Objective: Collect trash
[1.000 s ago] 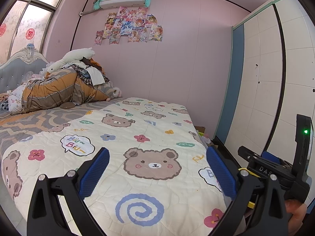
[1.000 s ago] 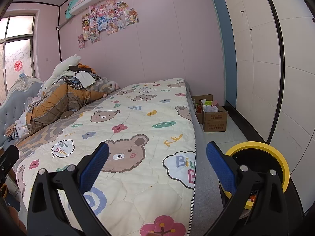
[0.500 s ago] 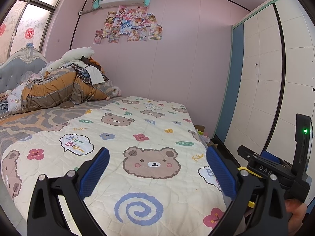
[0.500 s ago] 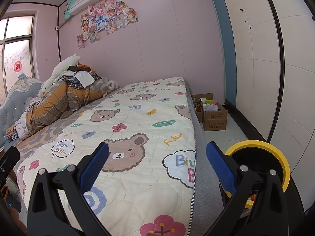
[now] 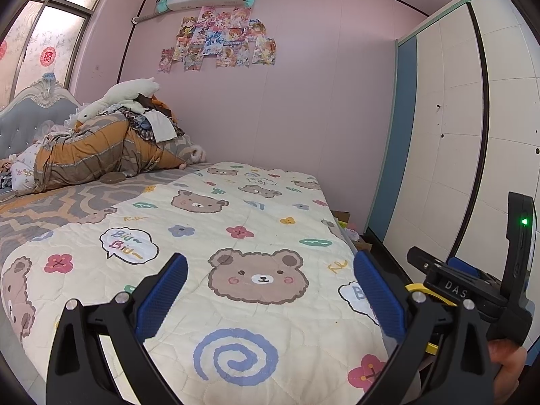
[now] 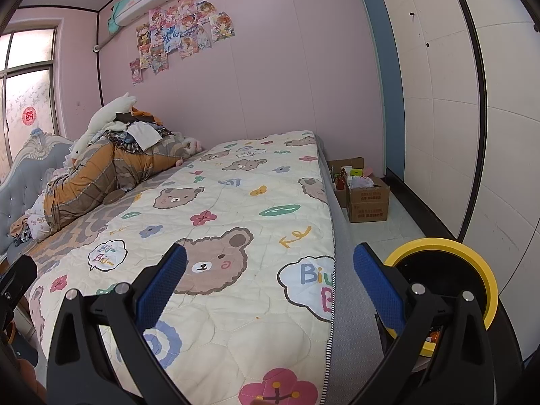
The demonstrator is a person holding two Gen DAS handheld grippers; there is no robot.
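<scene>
My left gripper [image 5: 270, 293] is open and empty, held above the foot of a bed with a bear-print quilt [image 5: 236, 236]. My right gripper [image 6: 270, 287] is open and empty, over the bed's right edge [image 6: 332, 236]. A black bin with a yellow rim [image 6: 449, 270] stands on the floor right of the bed, just beyond my right finger; a bit of its rim shows in the left wrist view [image 5: 418, 288]. No loose trash shows on the quilt. The right gripper's body [image 5: 472, 287] appears at the right of the left wrist view.
A pile of bedding and plush toys [image 5: 101, 148] lies at the headboard. Cardboard boxes [image 6: 364, 195] with small items stand on the floor by the pink wall. White wardrobe doors [image 6: 472, 118] line the right side, leaving a narrow floor strip [image 6: 388, 229].
Both views have shifted only slightly; the grippers stay open and nothing was picked up.
</scene>
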